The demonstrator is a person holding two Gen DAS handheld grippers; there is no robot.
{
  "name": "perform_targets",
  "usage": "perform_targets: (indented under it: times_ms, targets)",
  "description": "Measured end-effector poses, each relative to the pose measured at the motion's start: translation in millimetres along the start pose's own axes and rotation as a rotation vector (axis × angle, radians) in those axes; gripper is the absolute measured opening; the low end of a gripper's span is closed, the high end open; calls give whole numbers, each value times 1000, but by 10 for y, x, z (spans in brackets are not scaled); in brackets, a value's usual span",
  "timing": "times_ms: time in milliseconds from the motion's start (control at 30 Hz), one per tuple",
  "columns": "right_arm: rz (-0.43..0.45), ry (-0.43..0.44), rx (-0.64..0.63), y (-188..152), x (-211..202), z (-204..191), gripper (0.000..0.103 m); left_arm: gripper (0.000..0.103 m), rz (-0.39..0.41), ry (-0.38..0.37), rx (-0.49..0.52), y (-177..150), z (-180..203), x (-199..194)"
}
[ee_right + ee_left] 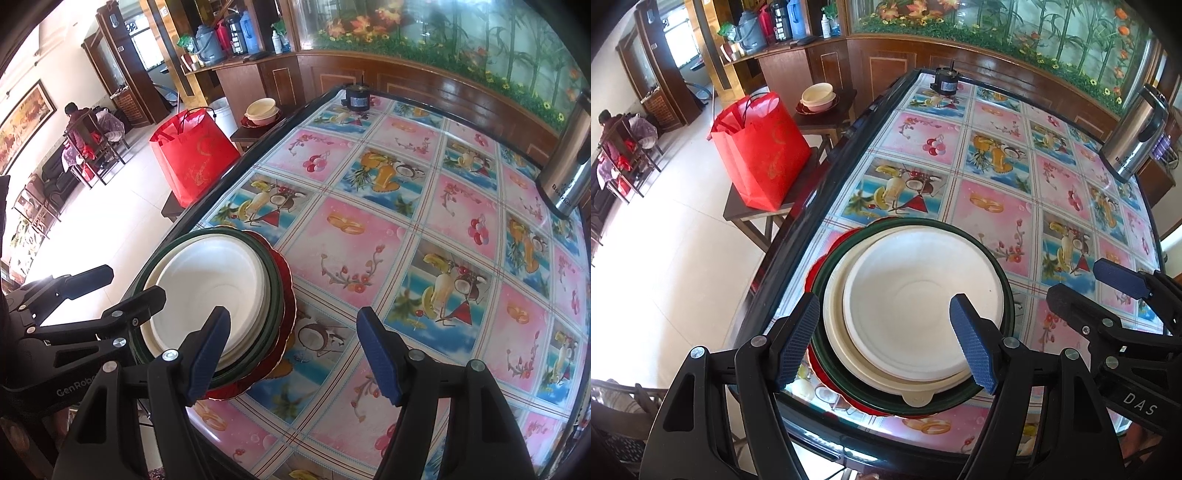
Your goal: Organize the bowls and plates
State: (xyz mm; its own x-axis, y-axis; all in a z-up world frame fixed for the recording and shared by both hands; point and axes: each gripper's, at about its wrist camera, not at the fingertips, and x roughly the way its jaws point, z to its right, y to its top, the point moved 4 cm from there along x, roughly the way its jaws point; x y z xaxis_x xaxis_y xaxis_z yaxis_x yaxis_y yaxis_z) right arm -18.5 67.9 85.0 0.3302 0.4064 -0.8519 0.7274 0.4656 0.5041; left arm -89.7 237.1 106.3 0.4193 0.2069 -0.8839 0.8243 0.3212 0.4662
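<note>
A stack stands at the table's near left corner: a white bowl [916, 306] inside a cream dish [834, 314], inside a dark green bowl [1004, 266], on a red scalloped plate [820, 266]. The stack also shows in the right wrist view [218, 280]. My left gripper [882, 339] is open and empty, hovering over the stack with its fingers either side of the white bowl. My right gripper [295, 354] is open and empty, just right of the stack above the tablecloth. It shows in the left wrist view [1082, 284].
The table [406, 221] has a fruit-patterned cloth. A steel thermos [1137, 136] stands at its far right, a small black motor [943, 83] at the far edge. A red bag [761, 151] sits on a stool to the left; more bowls [818, 98] sit on another stool.
</note>
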Motion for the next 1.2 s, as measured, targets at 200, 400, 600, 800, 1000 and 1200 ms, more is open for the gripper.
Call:
perform_targets:
  times_ms: [200, 400, 600, 800, 1000, 1200]
  targets:
    - [20, -18, 19, 25, -29, 94, 71, 74, 22, -20, 12, 64, 104, -36]
    - [48, -72, 66, -41, -75, 341, 71, 74, 19, -84, 73, 165, 564, -8]
    - [90, -218, 178, -284, -178, 1028, 74, 74, 37, -203, 173, 210, 1379, 98]
    - [88, -332, 319, -744, -179, 1803, 76, 74, 49, -296, 265, 54, 2160, 507]
    - [109, -372, 416, -1117, -25, 2269, 76, 74, 36, -317, 306, -123, 2595, 1008]
    - [136, -405, 449, -1301, 73, 2446, 76, 74, 66, -288, 305, -239, 2706, 1226]
